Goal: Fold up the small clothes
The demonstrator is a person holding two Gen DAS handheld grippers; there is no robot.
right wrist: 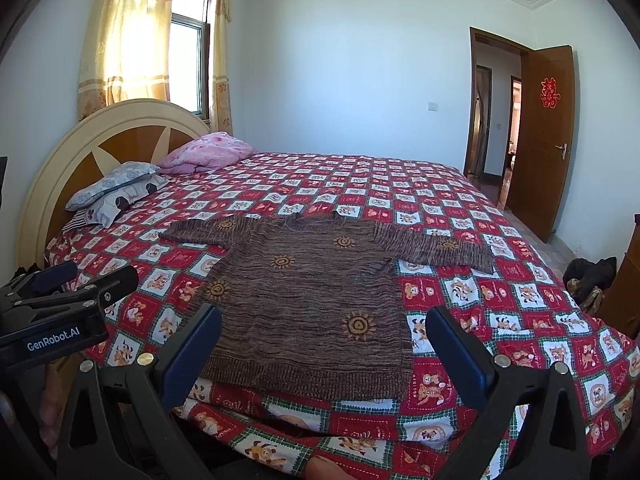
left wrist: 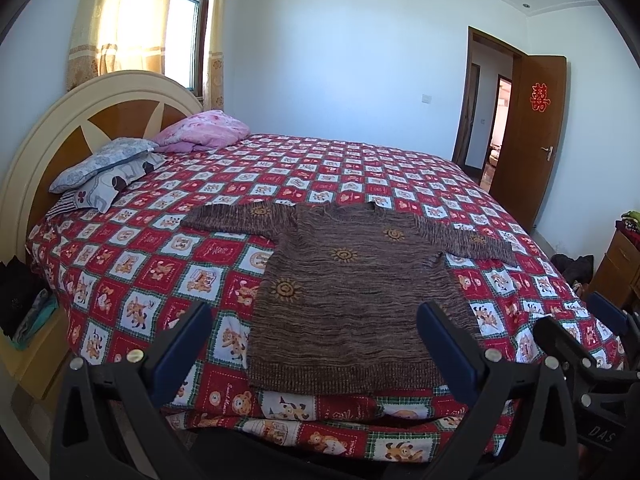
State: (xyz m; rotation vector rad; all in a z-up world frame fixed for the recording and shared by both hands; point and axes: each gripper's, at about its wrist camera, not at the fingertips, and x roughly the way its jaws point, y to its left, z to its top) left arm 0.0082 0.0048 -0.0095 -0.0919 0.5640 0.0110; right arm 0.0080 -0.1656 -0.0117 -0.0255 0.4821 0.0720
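Nearest the lens, the left gripper (left wrist: pixel 314 320) is seen with its jaws spread wide, nothing between them; the blue pads (left wrist: pixel 448 344) frame the lower hem of the sweater without touching it. The right gripper (right wrist: pixel 324 324) is likewise held with jaws wide and empty, poised above the near edge of the bed. In the left wrist view the right gripper appears at 4 o'clock; in the right wrist view the left gripper is recorded at 9 o'clock, its body marked "GenRobot.AI". Part of a hand (right wrist: pixel 48 408) is possibly visible below that body, though the area is dark.

The brown knitted sweater (left wrist: pixel 352 292) is laid flat on the bed, hem toward the cameras, neck away, both sleeves spread outward toward 10 and 2 o'clock. Orange sun motifs are noted across it. No fold is observed.

The bed is covered by a red and white checked bedspread (left wrist: pixel 160 264) printed with cartoon animals. At 10 o'clock, grey patterned pillows (left wrist: pixel 108 172) are stacked against the rounded headboard (left wrist: pixel 60 120), with a pink pillow (left wrist: pixel 200 132) just beside them.

Farther off, a curtained window (right wrist: pixel 188 40) is recorded at 11 o'clock and an open brown door (right wrist: pixel 544 140), bearing a red emblem, at 2 o'clock.
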